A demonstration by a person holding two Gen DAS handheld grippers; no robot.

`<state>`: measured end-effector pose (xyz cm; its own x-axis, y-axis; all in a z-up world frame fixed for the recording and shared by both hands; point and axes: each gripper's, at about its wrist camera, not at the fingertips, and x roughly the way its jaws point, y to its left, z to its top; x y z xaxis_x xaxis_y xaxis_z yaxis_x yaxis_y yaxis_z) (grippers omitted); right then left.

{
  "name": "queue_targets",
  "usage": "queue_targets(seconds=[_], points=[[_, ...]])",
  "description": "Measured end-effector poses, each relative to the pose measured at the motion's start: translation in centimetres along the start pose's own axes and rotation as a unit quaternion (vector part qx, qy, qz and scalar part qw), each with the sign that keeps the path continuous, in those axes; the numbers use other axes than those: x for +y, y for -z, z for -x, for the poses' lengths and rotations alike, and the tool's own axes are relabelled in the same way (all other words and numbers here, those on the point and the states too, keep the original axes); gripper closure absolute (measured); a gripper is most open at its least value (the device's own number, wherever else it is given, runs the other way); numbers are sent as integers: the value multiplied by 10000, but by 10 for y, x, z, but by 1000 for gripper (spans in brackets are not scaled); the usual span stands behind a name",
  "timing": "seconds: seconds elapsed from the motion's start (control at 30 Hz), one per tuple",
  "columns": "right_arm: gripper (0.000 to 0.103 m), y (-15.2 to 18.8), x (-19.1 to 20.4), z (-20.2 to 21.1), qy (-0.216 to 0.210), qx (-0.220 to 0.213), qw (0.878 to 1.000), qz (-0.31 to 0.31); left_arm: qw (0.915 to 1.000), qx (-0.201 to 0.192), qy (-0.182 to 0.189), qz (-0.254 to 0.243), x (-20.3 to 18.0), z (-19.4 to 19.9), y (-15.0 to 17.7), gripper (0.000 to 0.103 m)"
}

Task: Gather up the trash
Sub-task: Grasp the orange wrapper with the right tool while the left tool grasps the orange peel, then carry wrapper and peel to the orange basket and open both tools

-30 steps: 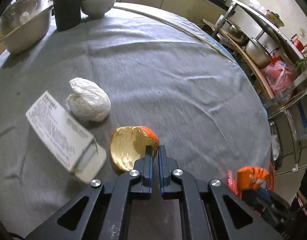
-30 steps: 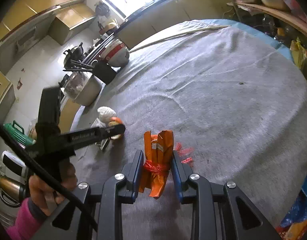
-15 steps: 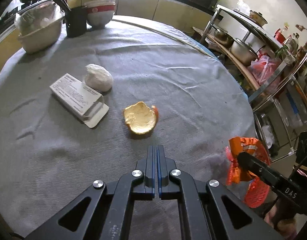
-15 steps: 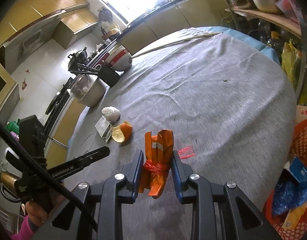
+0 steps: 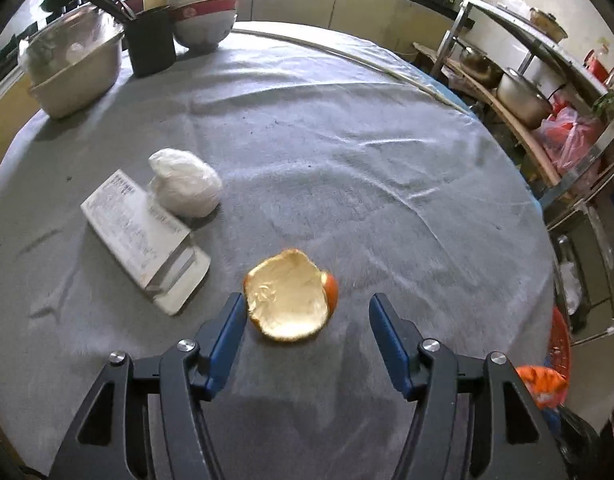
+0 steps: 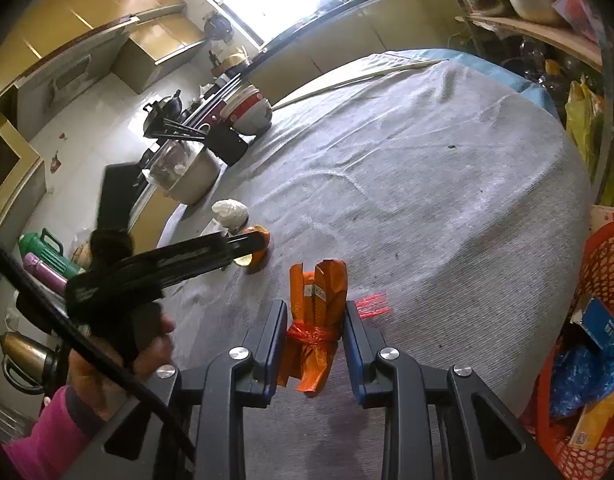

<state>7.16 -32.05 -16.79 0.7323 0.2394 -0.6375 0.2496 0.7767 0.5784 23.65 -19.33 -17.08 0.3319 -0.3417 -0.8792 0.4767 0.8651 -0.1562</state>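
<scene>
An orange peel (image 5: 291,295) lies pith-side up on the grey tablecloth, just ahead of my left gripper (image 5: 307,304). Its jaws are opening and stand wide on either side of the peel without touching it. Left of the peel lie a white carton (image 5: 141,236) and a white crumpled wad (image 5: 185,188). My right gripper (image 6: 315,312) is shut on an orange wrapper bundle (image 6: 317,320) tied with red plastic, held above the table's near edge. In the right wrist view the left gripper (image 6: 263,242) reaches over the orange peel (image 6: 259,254), held by a hand in a pink sleeve.
A red mesh basket (image 6: 603,276) holding blue and yellow packaging stands beside the table at the right. A metal basin (image 5: 77,68), a black chopstick holder (image 5: 151,50) and stacked bowls (image 5: 205,16) sit at the table's far left. Shelves with pots (image 5: 523,94) line the right.
My left gripper pulled back from the peel, then came forward again and its jaws swung apart. The right gripper with the wrapper bundle shifted towards the red basket.
</scene>
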Motion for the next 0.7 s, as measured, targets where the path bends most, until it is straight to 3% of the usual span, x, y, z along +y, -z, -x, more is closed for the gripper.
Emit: queue_targets(seconds=[0.07, 0.1, 0.17, 0.23, 0.7], points=[[73, -1, -3, 1, 0, -12, 10000, -14, 9999, -57, -37, 91, 0, -3, -2, 44], [73, 0, -4, 2, 0, -22, 10000, -15, 9999, -61, 33, 143, 2, -5, -2, 61], [73, -1, -7, 4, -4, -44, 10000, -28, 9998, -94, 74, 155, 2, -5, -2, 65], [73, -2, -9, 5, -15, -70, 10000, -48, 9997, -224, 20, 13, 0, 0, -1, 81], [73, 3, -6, 43, 179, -514, 9983, 205, 9983, -390, 376, -236, -13, 53, 49, 83]])
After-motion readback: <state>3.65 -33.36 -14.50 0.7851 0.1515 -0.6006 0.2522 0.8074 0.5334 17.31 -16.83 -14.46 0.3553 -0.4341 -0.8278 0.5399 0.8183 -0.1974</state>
